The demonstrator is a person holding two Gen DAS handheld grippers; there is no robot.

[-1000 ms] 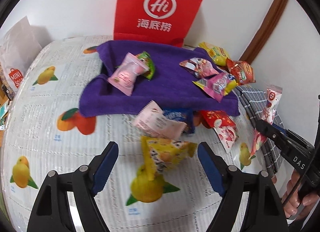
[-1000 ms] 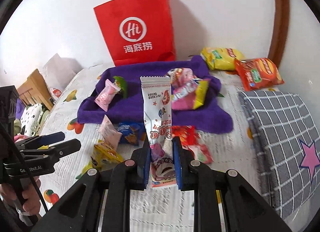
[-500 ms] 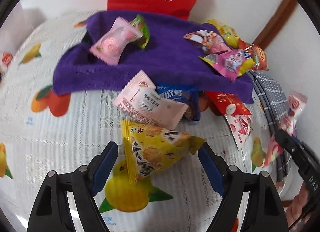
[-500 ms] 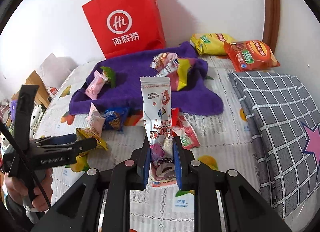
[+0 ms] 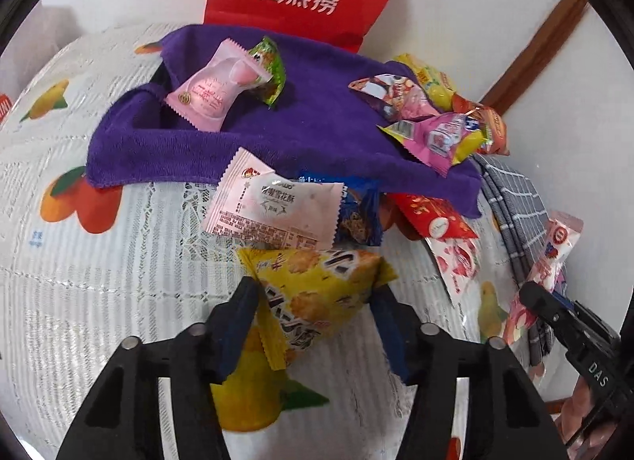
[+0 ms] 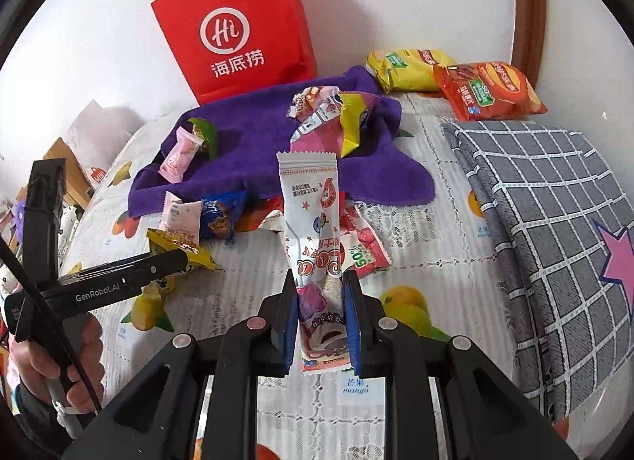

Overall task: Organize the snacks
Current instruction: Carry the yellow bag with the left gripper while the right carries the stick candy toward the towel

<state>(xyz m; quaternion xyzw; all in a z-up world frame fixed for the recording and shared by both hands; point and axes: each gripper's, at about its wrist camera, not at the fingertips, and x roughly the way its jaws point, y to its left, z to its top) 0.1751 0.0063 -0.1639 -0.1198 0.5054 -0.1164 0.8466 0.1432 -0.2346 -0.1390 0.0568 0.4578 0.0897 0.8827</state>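
My left gripper [image 5: 313, 297] is closed around a yellow cracker packet [image 5: 317, 293] that lies on the fruit-print tablecloth; both pads touch its sides. My right gripper [image 6: 320, 301] is shut on a long white and pink snack packet [image 6: 313, 230] and holds it upright above the table. A purple towel [image 5: 309, 135] at the back carries a pink candy packet [image 5: 214, 91], a green one [image 5: 269, 67] and pink-yellow packets [image 5: 436, 135]. A pale pink packet [image 5: 277, 206], a blue one [image 5: 356, 218] and red ones [image 5: 440, 218] lie in front of the towel.
A red paper bag [image 6: 241, 24] stands against the wall behind the towel. Yellow [image 6: 408, 67] and orange [image 6: 487, 91] chip bags lie at the back right. A grey checked cloth [image 6: 547, 202] covers the right side. A white bag [image 6: 95, 131] stands at the left.
My left gripper has moved forward to the yellow packet and its jaws have closed in on it. My right gripper keeps the long packet and has drifted slightly.
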